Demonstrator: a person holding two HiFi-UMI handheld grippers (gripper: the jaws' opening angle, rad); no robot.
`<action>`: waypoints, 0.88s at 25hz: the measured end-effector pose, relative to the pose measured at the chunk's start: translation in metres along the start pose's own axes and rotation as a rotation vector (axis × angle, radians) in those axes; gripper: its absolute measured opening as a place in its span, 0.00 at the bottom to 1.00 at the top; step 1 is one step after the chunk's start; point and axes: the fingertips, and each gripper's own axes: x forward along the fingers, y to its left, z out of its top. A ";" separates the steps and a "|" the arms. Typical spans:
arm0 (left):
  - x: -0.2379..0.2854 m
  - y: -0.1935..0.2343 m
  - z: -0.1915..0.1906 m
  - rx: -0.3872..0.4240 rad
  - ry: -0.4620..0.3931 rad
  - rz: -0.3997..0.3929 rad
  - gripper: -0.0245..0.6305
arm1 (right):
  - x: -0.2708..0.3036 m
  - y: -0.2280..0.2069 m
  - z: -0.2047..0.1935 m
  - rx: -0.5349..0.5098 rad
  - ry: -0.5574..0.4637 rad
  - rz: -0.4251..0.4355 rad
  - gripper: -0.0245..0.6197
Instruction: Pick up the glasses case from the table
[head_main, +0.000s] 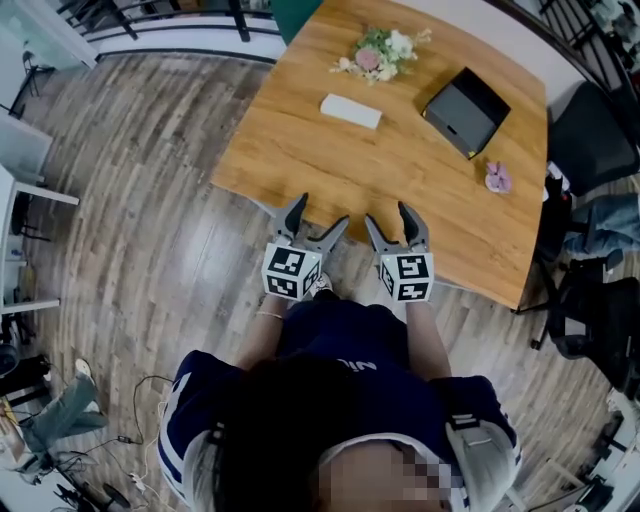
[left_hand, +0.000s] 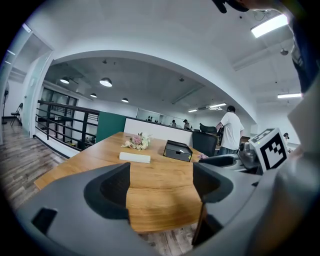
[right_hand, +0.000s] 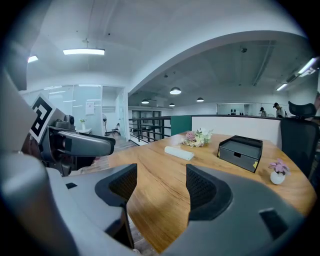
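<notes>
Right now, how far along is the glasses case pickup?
Nothing done yet: the glasses case lies untouched on the table. In hand: the left gripper and right gripper hover at the near edge, jaws open and empty. Left: reach, close on it, lift.

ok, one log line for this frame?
stage: pre-grasp | left gripper: open, empty | right gripper: open, empty | both: at near edge of table | case: on table, untouched

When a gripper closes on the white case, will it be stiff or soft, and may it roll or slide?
The case keeps straight edges and a boxy shape, so it is probably rigid. It lies flat, so rolling seems unlikely. The table looks smooth, so a push may slide it.
</notes>
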 end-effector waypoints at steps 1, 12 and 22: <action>0.001 0.007 0.001 0.002 0.000 0.000 0.64 | 0.006 0.003 0.002 0.002 -0.001 -0.001 0.52; 0.024 0.046 0.010 -0.035 0.000 0.047 0.64 | 0.044 -0.010 0.032 -0.013 -0.005 0.013 0.52; 0.060 0.056 0.029 -0.037 0.009 0.119 0.64 | 0.096 -0.048 0.057 -0.053 0.045 0.156 0.55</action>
